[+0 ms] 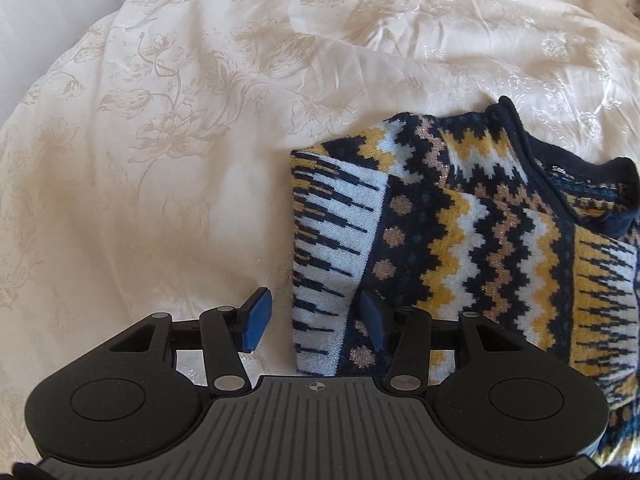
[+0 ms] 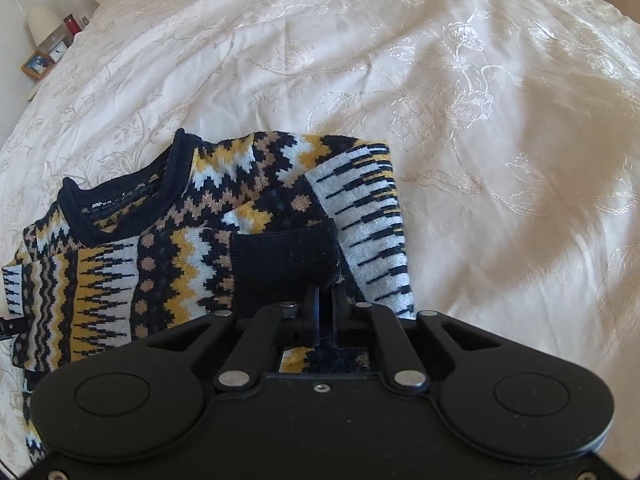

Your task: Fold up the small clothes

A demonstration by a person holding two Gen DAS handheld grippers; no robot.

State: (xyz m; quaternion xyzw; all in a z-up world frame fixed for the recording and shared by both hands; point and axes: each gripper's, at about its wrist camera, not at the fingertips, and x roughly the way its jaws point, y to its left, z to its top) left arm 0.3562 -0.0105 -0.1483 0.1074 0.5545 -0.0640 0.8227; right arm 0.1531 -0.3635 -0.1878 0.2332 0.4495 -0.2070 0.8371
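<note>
White bedspread (image 2: 480, 160); right gripper (image 2: 325, 308) jaws hide the sweater (image 2: 160, 248) cuff's edge.

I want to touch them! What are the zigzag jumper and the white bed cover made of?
The navy, yellow and white zigzag knitted jumper looks like soft wool or acrylic yarn: tiny knit stitches show, with some glittery thread. The cream flower-patterned bed cover looks like smooth, slightly shiny woven cloth, perhaps cotton; which fibre is unclear.

Left gripper (image 1: 316, 322): jaws spread wide, blue pads (image 1: 256, 320) facing each other, held low and level. Right gripper (image 2: 325, 312): jaws drawn nearly together, clamped on the sleeve cuff (image 2: 286, 256), tilted downward.
</note>
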